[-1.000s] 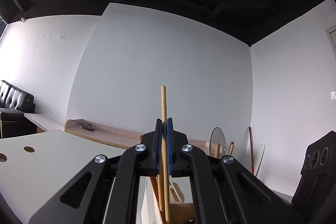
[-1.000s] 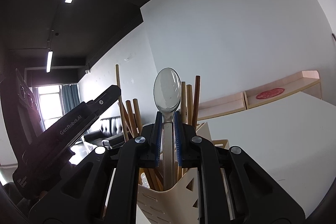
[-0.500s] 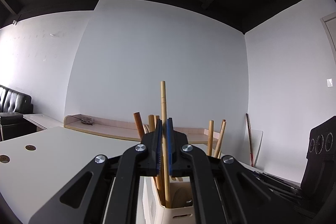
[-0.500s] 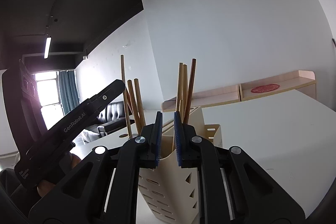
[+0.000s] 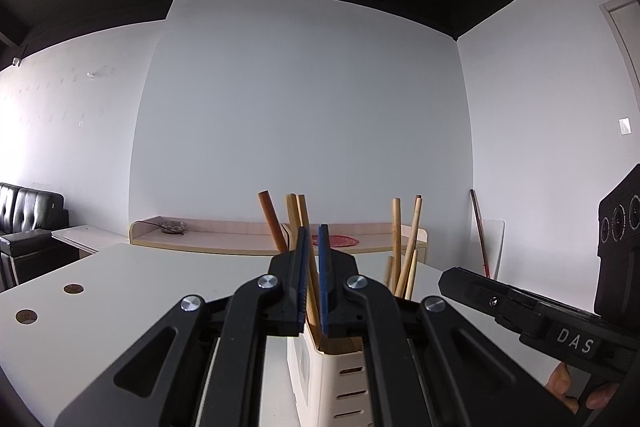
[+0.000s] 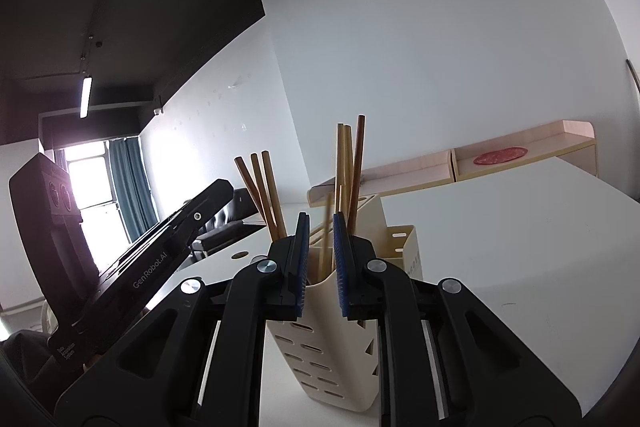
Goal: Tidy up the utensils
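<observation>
Fingers of both grippers, left point(image 5: 313, 279) nearly together, right point(image 6: 321, 263) slightly apart, hold nothing at six o'clock before the cream utensil holder point(image 6: 344, 343) on the worktop point(image 6: 500, 227), chopsticks point(image 6: 260, 195) standing inside. Step in hand seems finished; next likely calls for fetching another utensil.

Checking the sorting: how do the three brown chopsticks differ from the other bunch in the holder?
The three brown chopsticks lean toward the window; the other bunch stands nearly upright. The three brown chopsticks share one tone; the other bunch is pale with one dark stick. The other bunch's tips show higher than the three brown chopsticks' tips. Both stand in the cream holder.
</observation>
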